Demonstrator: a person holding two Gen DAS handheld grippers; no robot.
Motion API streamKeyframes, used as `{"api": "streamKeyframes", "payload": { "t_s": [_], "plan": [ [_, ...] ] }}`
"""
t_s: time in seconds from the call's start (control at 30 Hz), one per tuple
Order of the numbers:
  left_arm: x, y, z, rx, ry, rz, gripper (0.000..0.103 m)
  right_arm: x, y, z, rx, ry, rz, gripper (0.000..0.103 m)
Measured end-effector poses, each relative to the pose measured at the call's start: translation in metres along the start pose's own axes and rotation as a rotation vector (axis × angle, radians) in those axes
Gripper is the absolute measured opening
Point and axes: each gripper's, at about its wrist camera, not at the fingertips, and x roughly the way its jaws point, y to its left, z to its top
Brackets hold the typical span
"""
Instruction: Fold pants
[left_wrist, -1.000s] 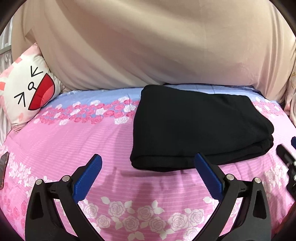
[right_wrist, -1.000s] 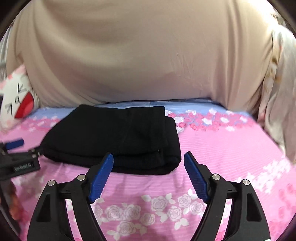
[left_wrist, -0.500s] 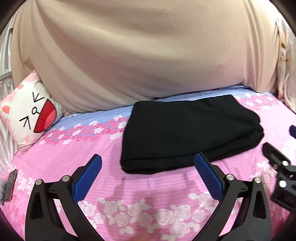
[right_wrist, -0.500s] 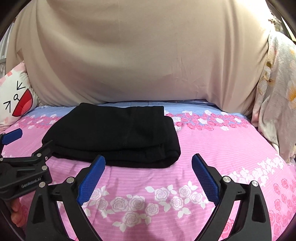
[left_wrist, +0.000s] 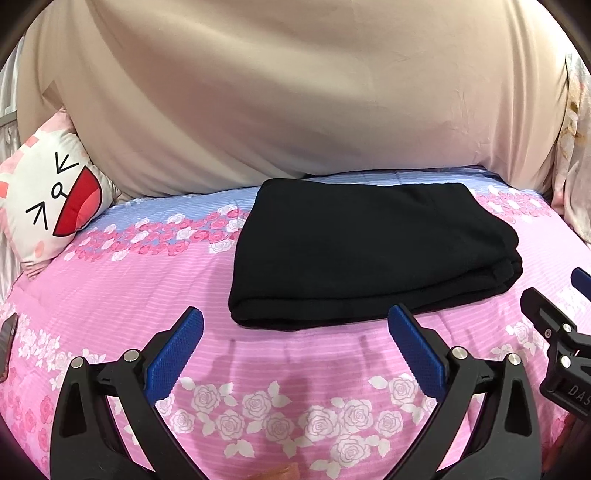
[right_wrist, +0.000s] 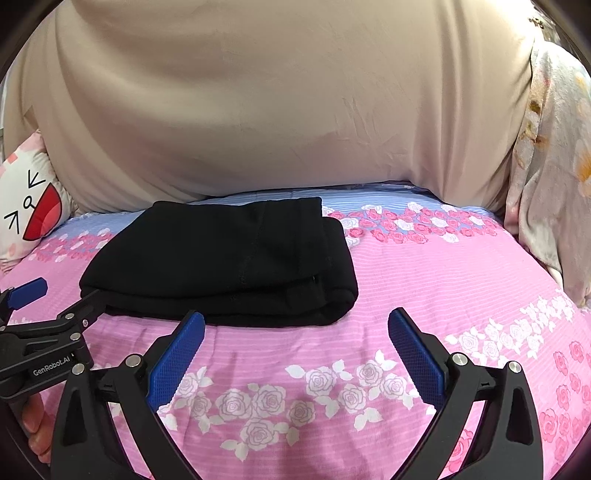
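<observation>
Pants (left_wrist: 369, 251), black and folded into a thick rectangle, lie on a pink rose-print bed (left_wrist: 122, 295), long axis running left to right. Left gripper (left_wrist: 295, 345) and right gripper (right_wrist: 295, 345) hover near the front edge, both wide open, holding nothing. Cat-face pillow (left_wrist: 51, 199) sits far left; beige cloth (left_wrist: 295, 92) hangs behind.

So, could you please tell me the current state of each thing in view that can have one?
Black pants: folded into a compact layered stack, lying flat on the bed, held by neither gripper.
Left gripper: open, empty, short of the pants.
Right gripper: open, empty, short of the pants.
Cat-face pillow: propped at the bed's left edge.
Floral bedsheet: spread out, mostly smooth.
Phone: lying on the sheet, partly out of view.
</observation>
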Motion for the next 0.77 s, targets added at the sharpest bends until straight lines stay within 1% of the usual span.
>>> {"api": "streamKeyframes", "payload": {
  "t_s": [0.2, 0.27, 0.33, 0.37, 0.5, 0.6, 0.67, 0.77],
  "plan": [
    [0.003, -0.002, -0.001, 0.011, 0.017, 0.033, 0.098, 0.000, 0.001, -0.001, -0.007, 0.001, 0.000, 0.098],
    [0.005, -0.003, -0.006, 0.010, 0.017, 0.070, 0.098, 0.001, 0.001, -0.001, -0.008, 0.003, 0.000, 0.098],
    [0.005, -0.003, -0.006, 0.015, 0.024, 0.022, 0.098, 0.001, 0.002, -0.001, -0.008, 0.005, 0.000, 0.098],
    [0.003, -0.001, -0.006, -0.001, 0.012, 0.010, 0.098, 0.001, 0.001, -0.001, -0.009, 0.006, 0.001, 0.098],
    [-0.002, -0.005, -0.007, 0.020, -0.020, 0.034, 0.098, 0.002, 0.001, -0.001, -0.006, 0.011, 0.002, 0.098],
    [-0.010, -0.011, -0.008, 0.056, -0.048, 0.054, 0.098, 0.002, 0.000, -0.001, 0.000, 0.013, 0.004, 0.098],
    [-0.017, -0.015, -0.009, 0.075, -0.072, 0.022, 0.098, 0.001, 0.001, -0.002, 0.001, 0.013, 0.003, 0.098],
    [-0.020, -0.016, -0.012, 0.076, -0.060, -0.021, 0.098, 0.001, 0.002, -0.002, -0.001, 0.015, 0.002, 0.098]
  ]
}}
